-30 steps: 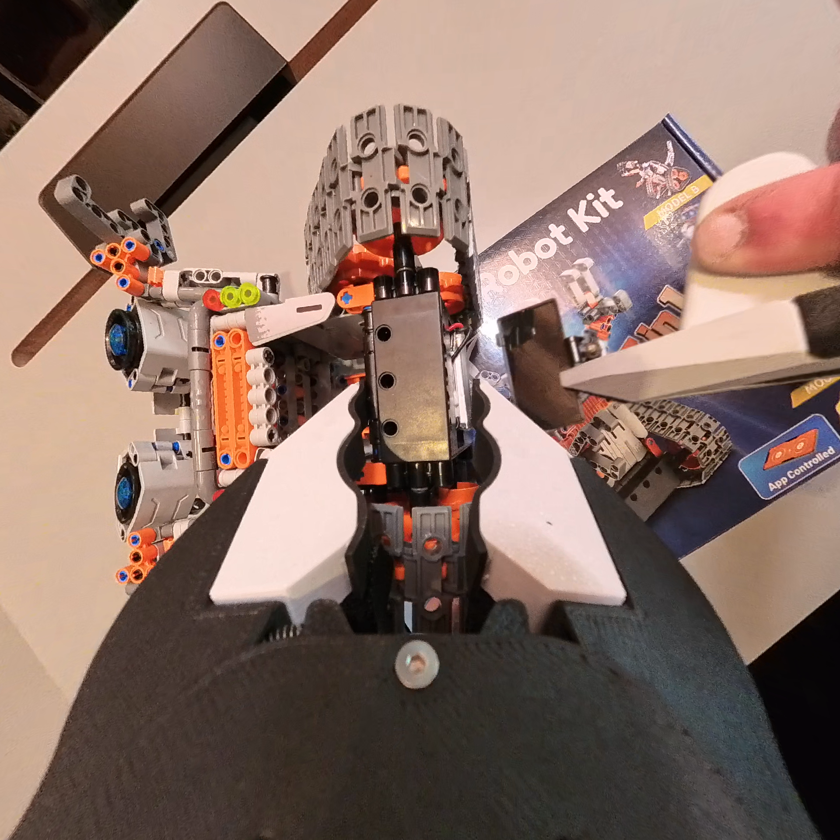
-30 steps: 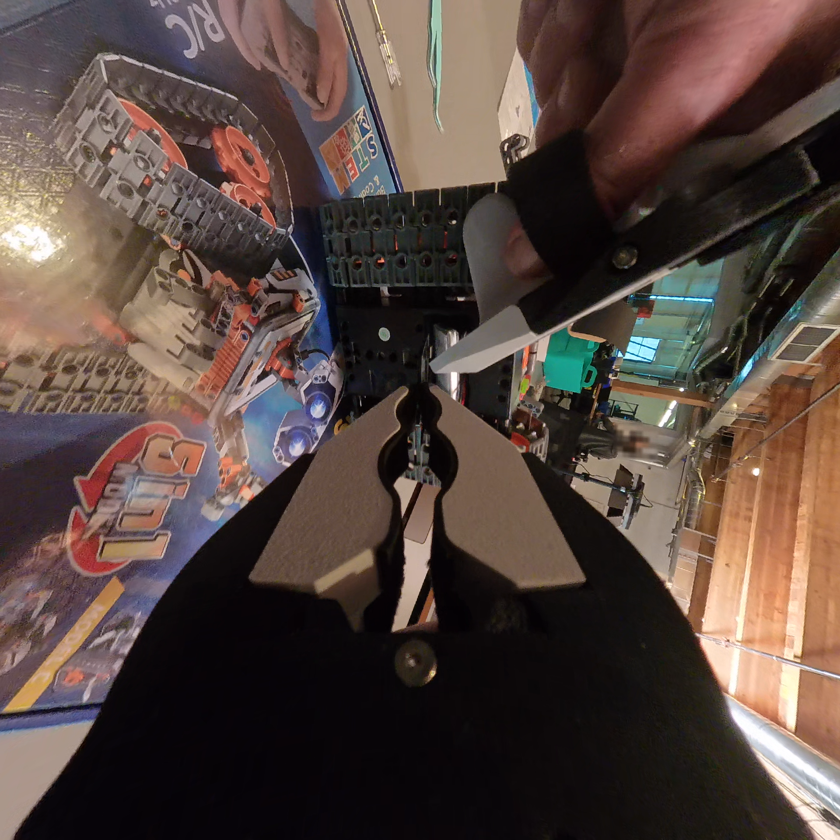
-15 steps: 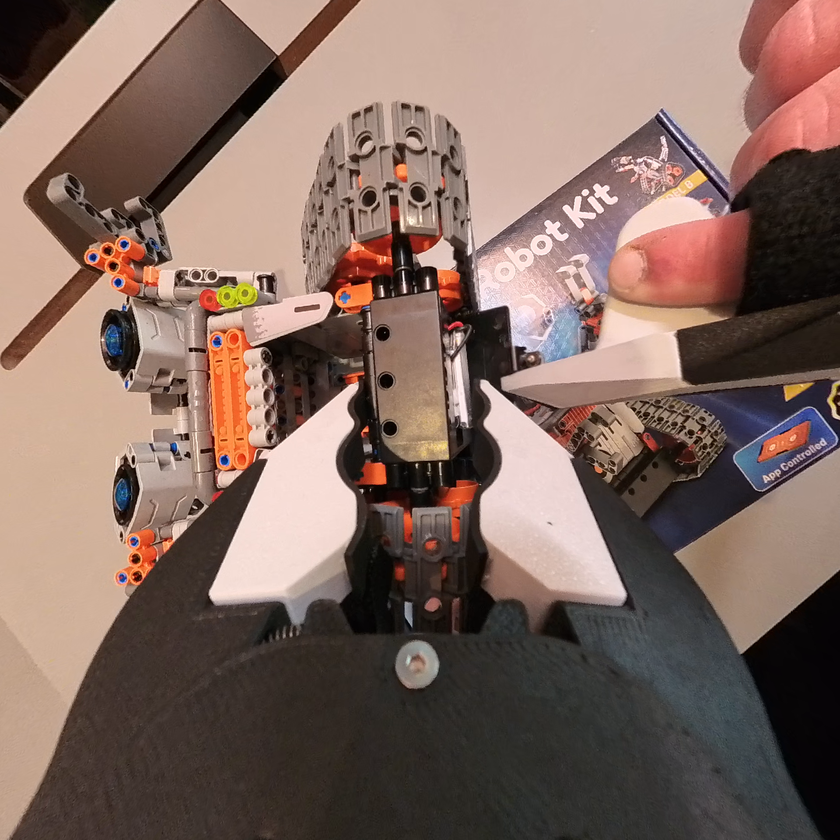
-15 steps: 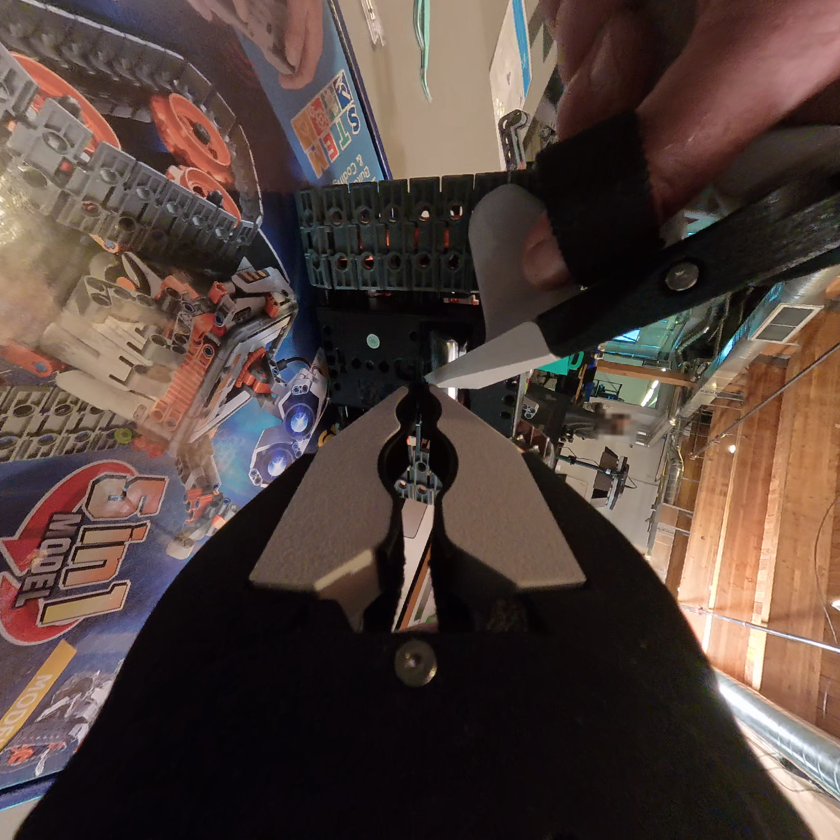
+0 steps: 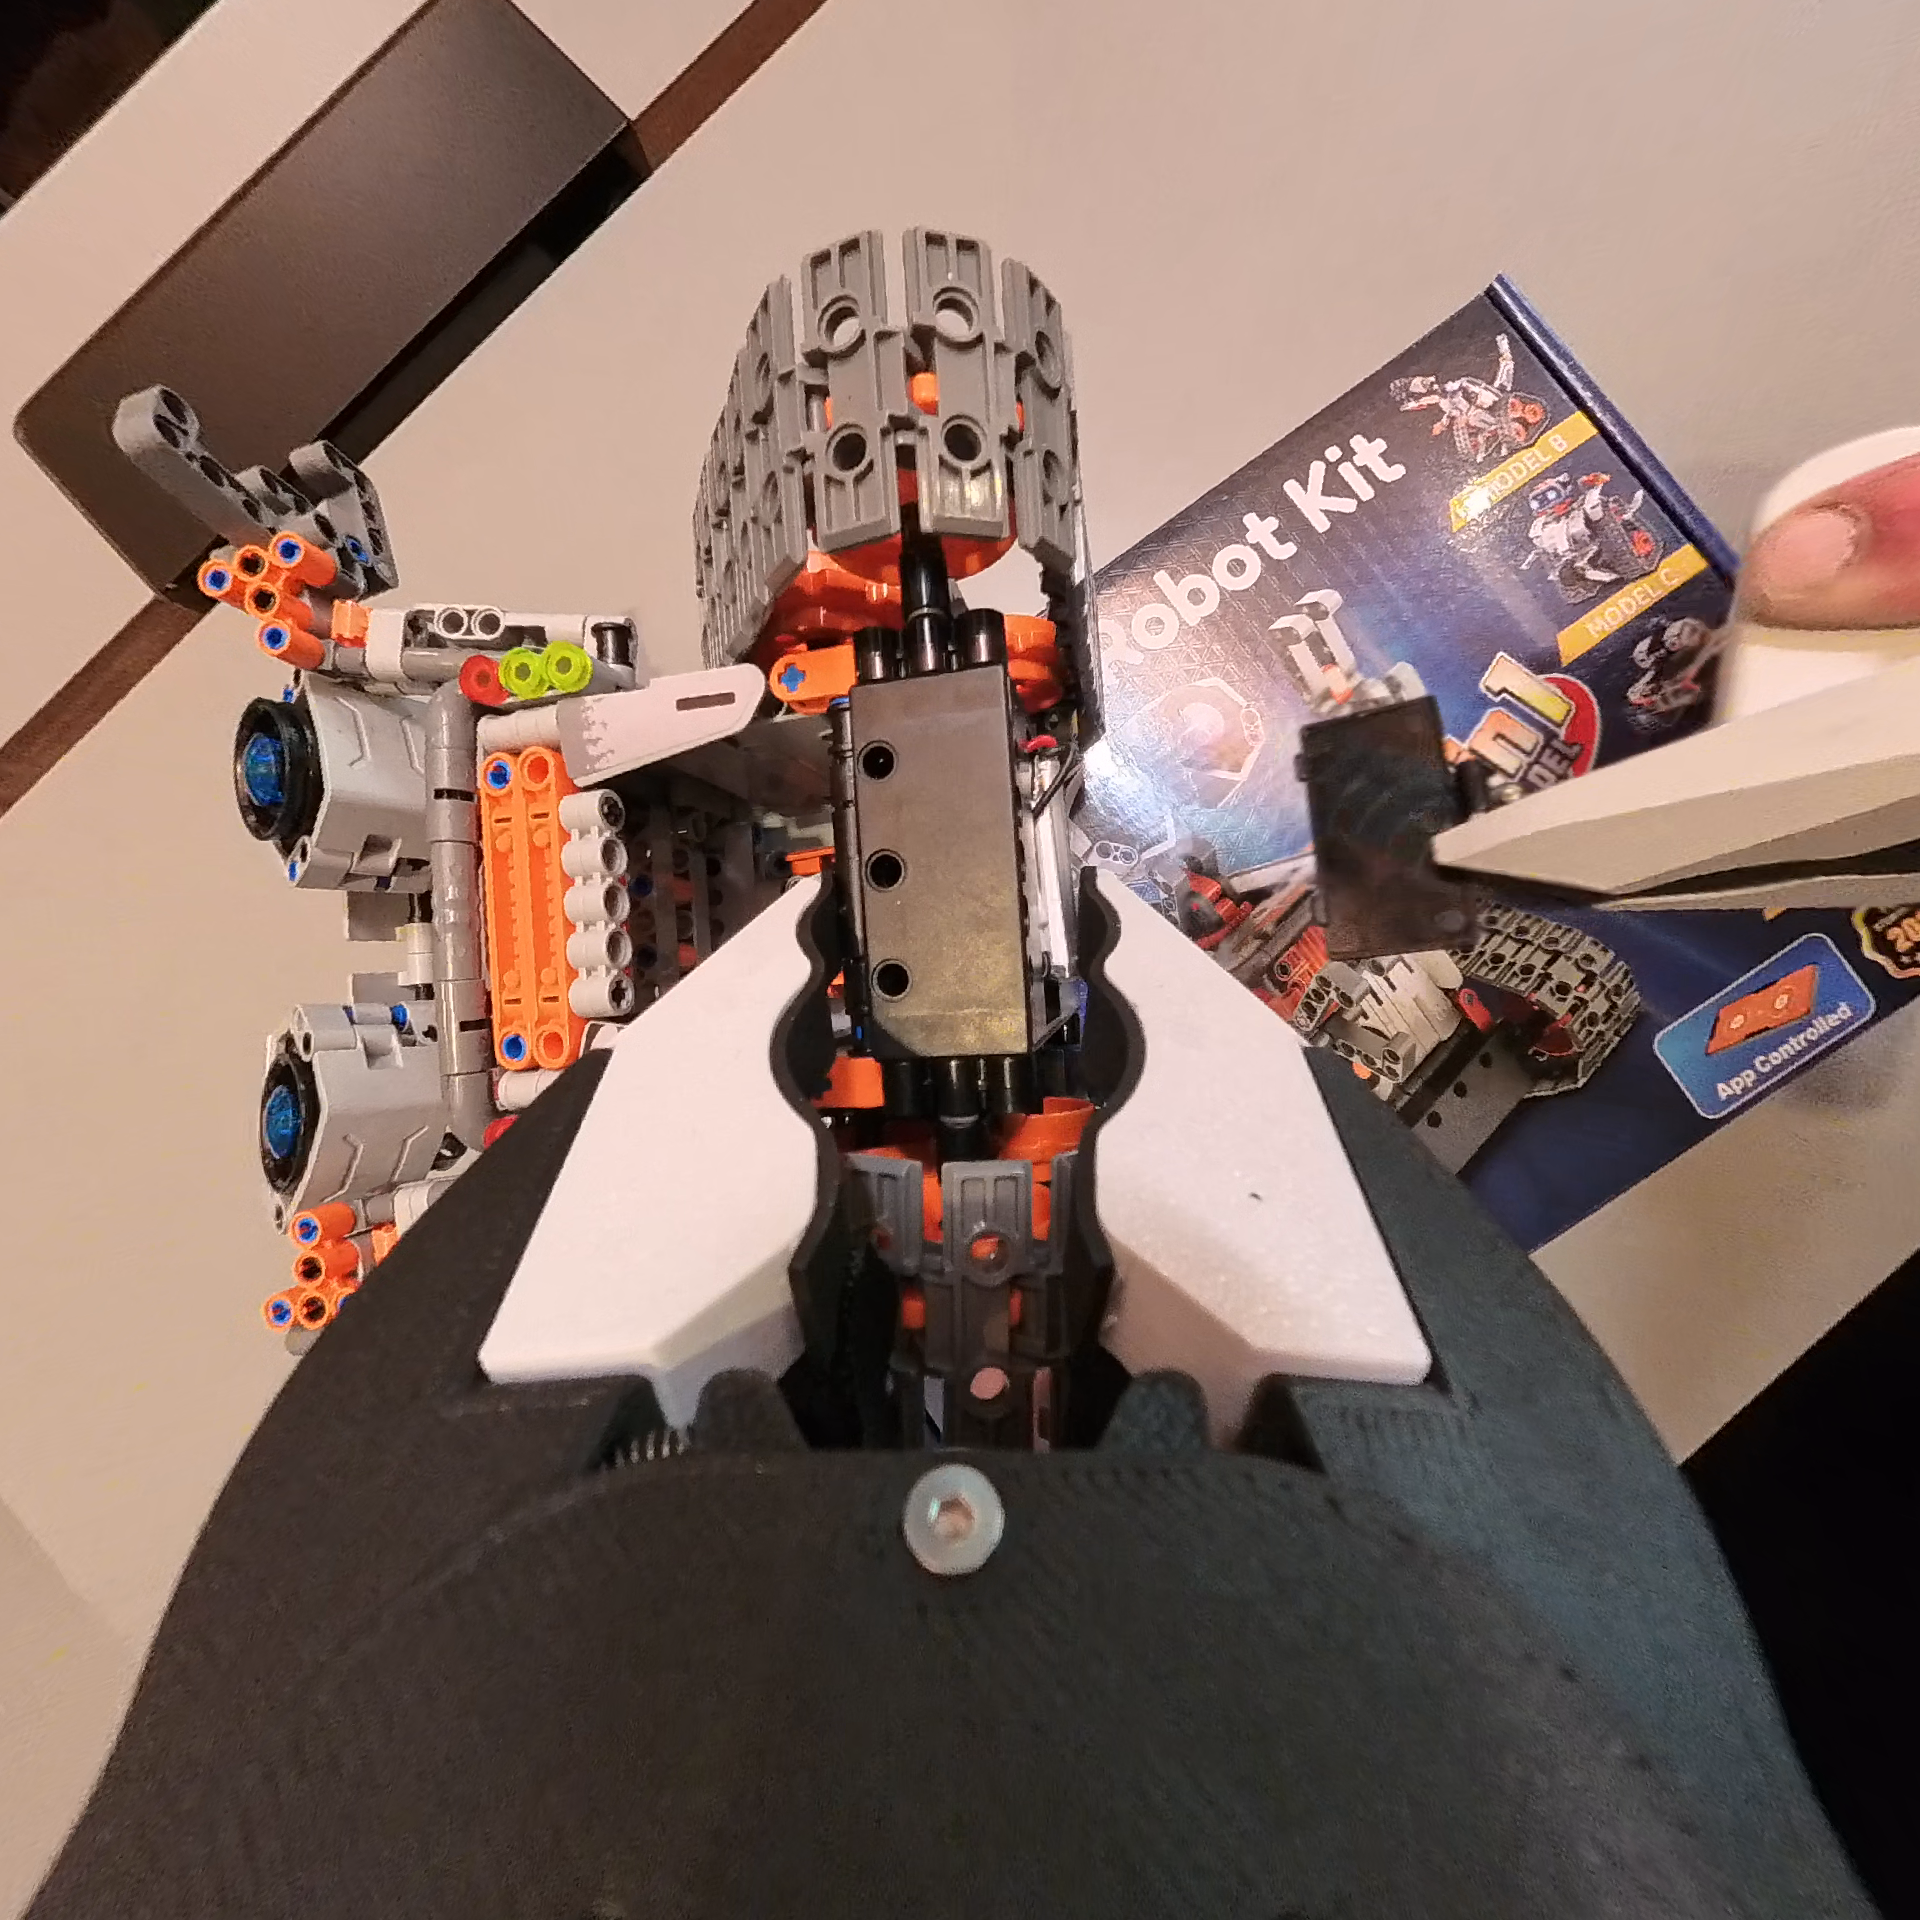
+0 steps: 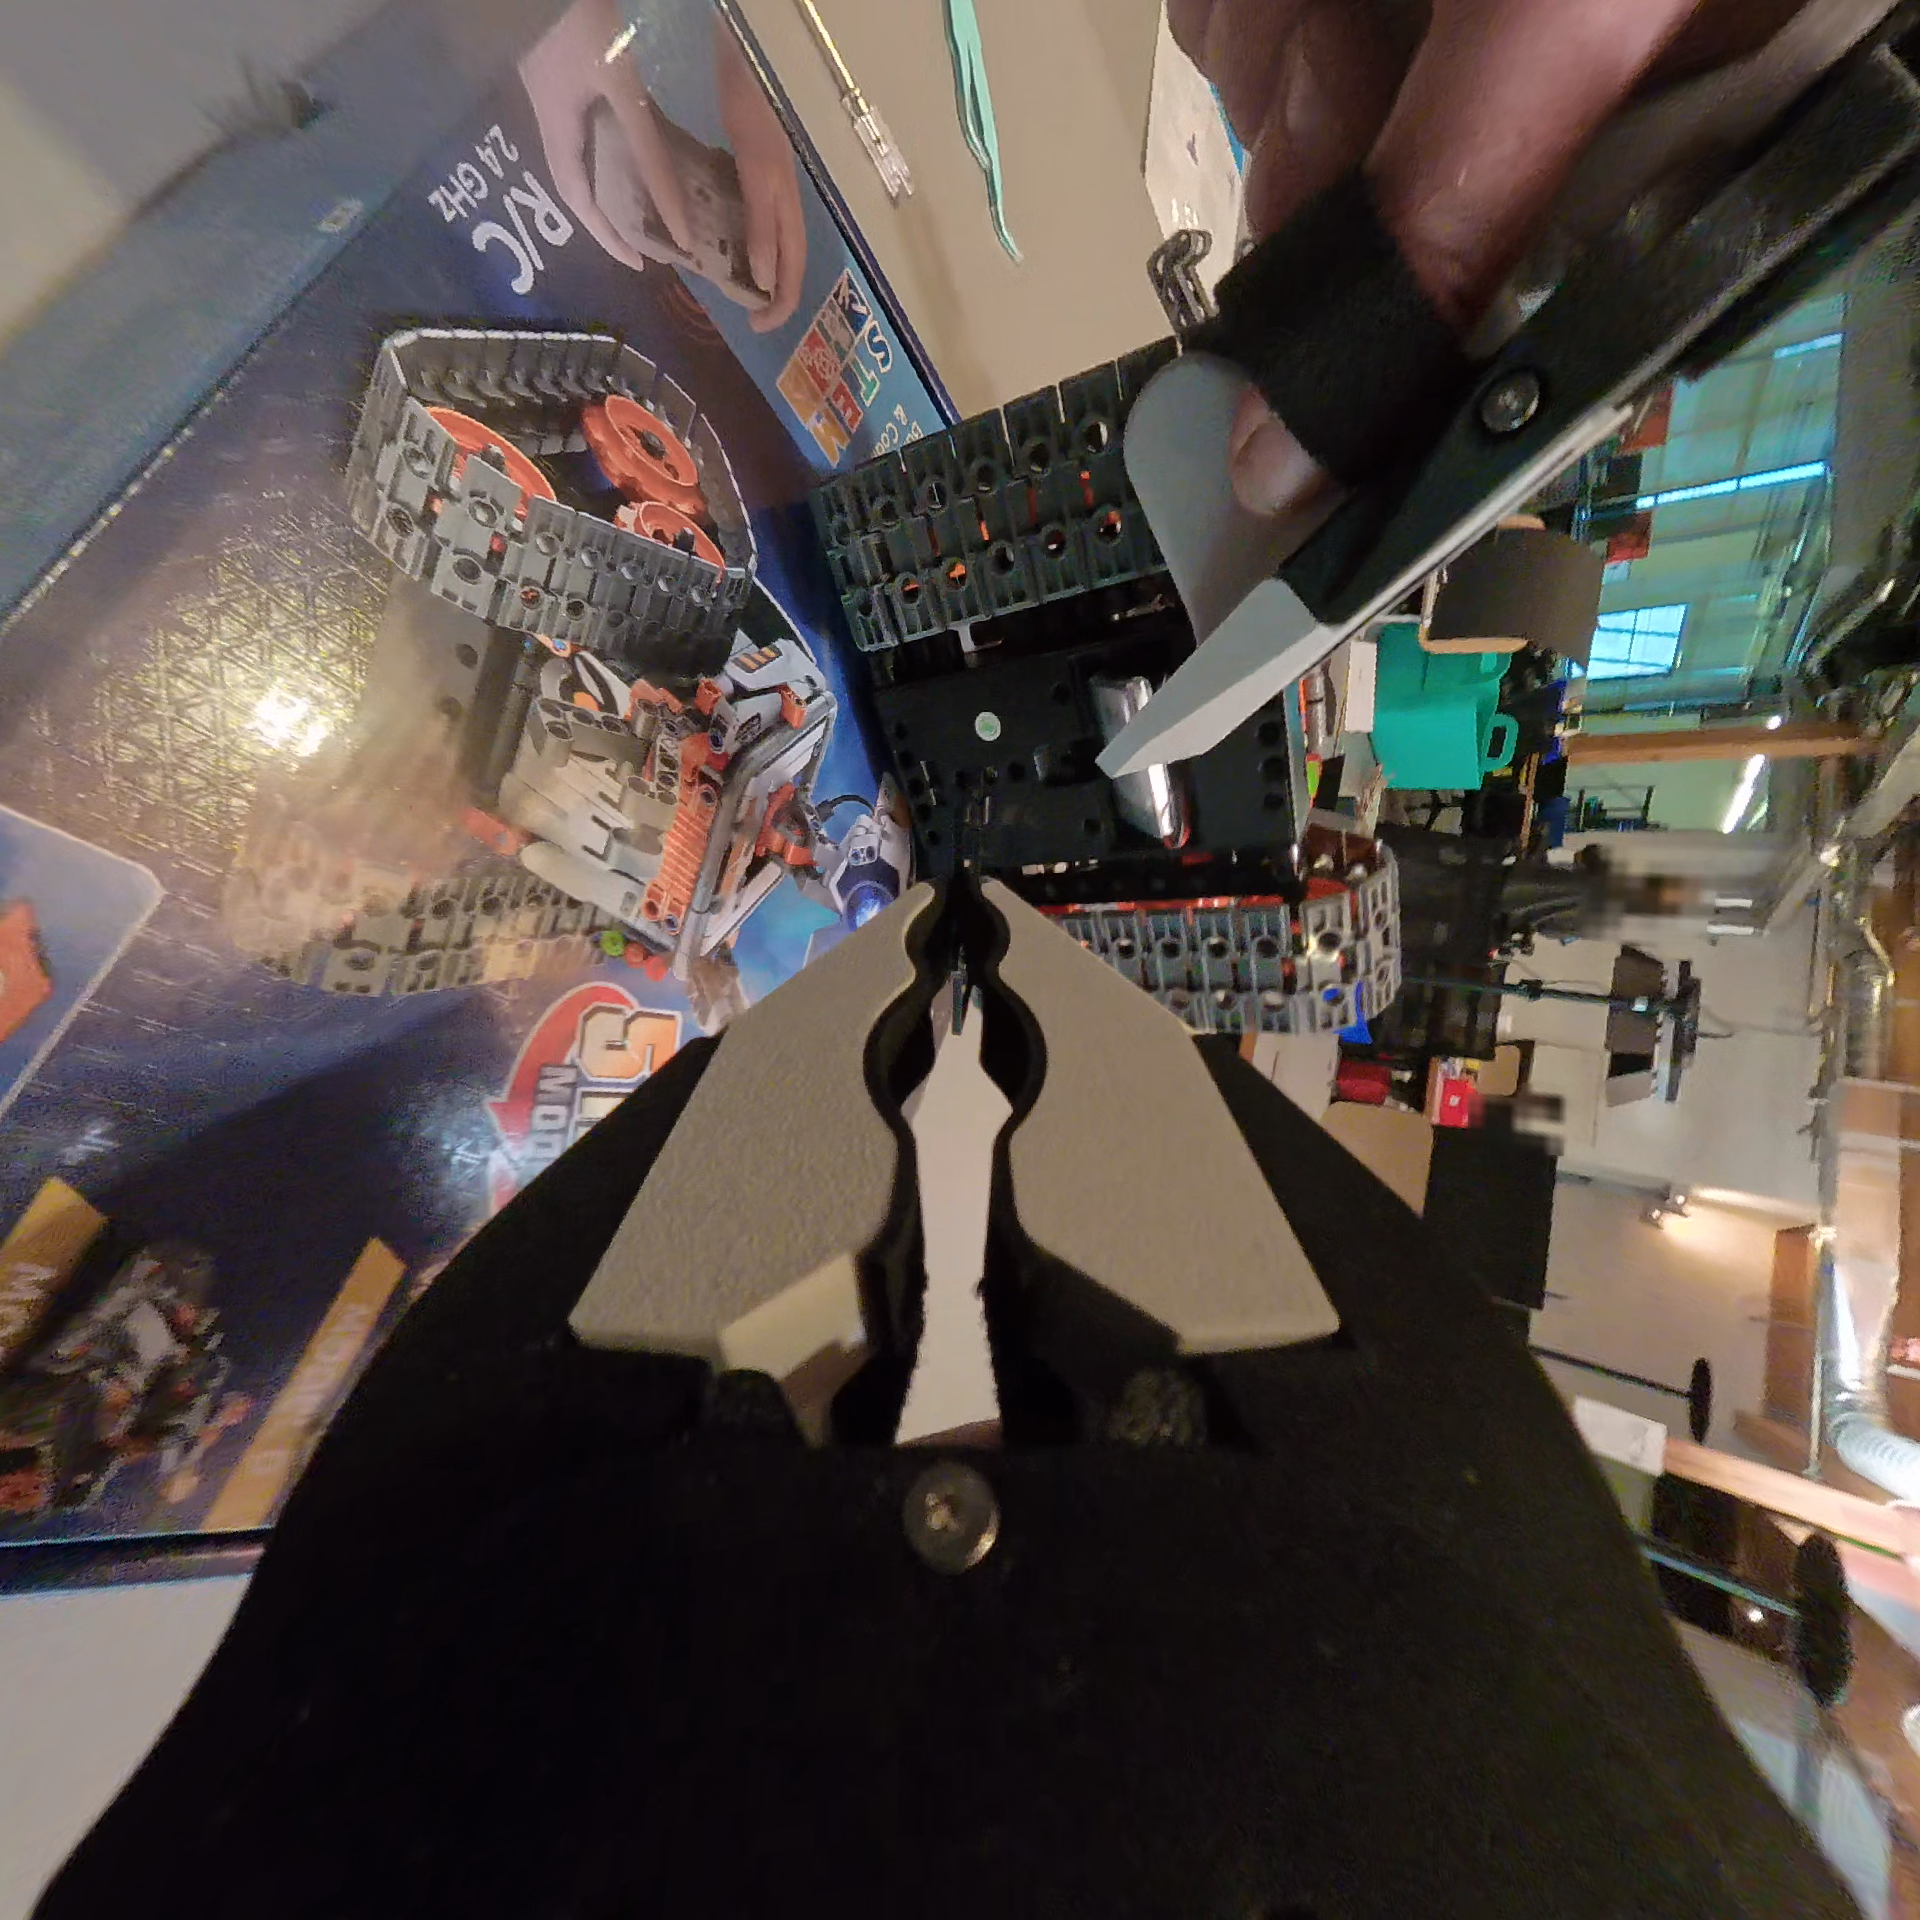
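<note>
My left gripper (image 5: 951,894) is shut on a brick-built tracked robot (image 5: 904,416), clamping its black box (image 5: 935,862) between the white fingers. The robot has grey treads, orange wheels and grey blasters at the left. My right gripper (image 6: 956,894) is shut on a thin black plate (image 6: 961,977), seen edge-on. In the left wrist view that plate (image 5: 1371,831) hangs at the right gripper's tip (image 5: 1444,852), a short gap right of the robot. In the right wrist view the robot's black side (image 6: 997,769) shows an open recess with a silvery cylinder (image 6: 1143,758).
A blue printed kit box (image 5: 1558,582) lies flat on the white table (image 5: 1247,156), behind and right of the robot; it also fills the left of the right wrist view (image 6: 312,727). A dark grey panel (image 5: 312,208) sits at the far left. The table edge runs at lower right. The dark grey panel (image 5: 312,208) lies some 40 cm from my left tips, 45 cm from my right tips.
Half a second ago the right gripper held the black plate against the robot's right side. It has since drawn back to the right with the plate still in it. The left gripper held still.
</note>
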Demonstrator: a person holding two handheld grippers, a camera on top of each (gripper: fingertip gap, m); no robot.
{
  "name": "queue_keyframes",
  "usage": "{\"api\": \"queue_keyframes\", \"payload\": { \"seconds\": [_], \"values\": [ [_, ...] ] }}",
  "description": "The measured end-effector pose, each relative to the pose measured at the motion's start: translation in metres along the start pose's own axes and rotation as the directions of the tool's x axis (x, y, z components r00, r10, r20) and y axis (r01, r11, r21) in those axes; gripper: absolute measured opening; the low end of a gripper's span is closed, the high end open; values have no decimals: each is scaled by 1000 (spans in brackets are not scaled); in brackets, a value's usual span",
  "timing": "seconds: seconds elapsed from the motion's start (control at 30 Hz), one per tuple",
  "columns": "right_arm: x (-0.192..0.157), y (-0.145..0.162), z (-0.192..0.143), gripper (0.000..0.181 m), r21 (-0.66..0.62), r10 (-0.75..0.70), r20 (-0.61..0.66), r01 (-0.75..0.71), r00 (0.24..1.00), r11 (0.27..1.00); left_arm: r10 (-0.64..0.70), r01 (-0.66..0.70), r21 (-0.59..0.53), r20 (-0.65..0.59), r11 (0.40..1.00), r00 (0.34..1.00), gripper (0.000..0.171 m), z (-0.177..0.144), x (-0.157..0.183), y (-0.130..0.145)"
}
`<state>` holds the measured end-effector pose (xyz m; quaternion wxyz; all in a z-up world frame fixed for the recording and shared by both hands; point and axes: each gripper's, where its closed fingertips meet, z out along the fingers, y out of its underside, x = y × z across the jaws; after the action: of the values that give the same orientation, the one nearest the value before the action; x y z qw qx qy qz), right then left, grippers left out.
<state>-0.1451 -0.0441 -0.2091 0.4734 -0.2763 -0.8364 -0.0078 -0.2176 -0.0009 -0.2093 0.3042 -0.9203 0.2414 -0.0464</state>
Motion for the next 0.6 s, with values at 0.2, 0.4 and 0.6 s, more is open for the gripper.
{"api": "queue_keyframes", "payload": {
  "seconds": [0.2,0.4,0.6],
  "values": [
    [-3,7,-7,0,38,348,47,-350,936,936,5,-5,-19,3,1000,1000,43,1,1,0],
    [21,6,-11,0,132,793,150,-807,590,576,21,-21,-32,2,999,1000,44,2,7,2],
    [31,5,-3,0,163,929,334,-981,157,107,6,-6,-21,20,1000,1000,42,1,4,2]
  ]
}}
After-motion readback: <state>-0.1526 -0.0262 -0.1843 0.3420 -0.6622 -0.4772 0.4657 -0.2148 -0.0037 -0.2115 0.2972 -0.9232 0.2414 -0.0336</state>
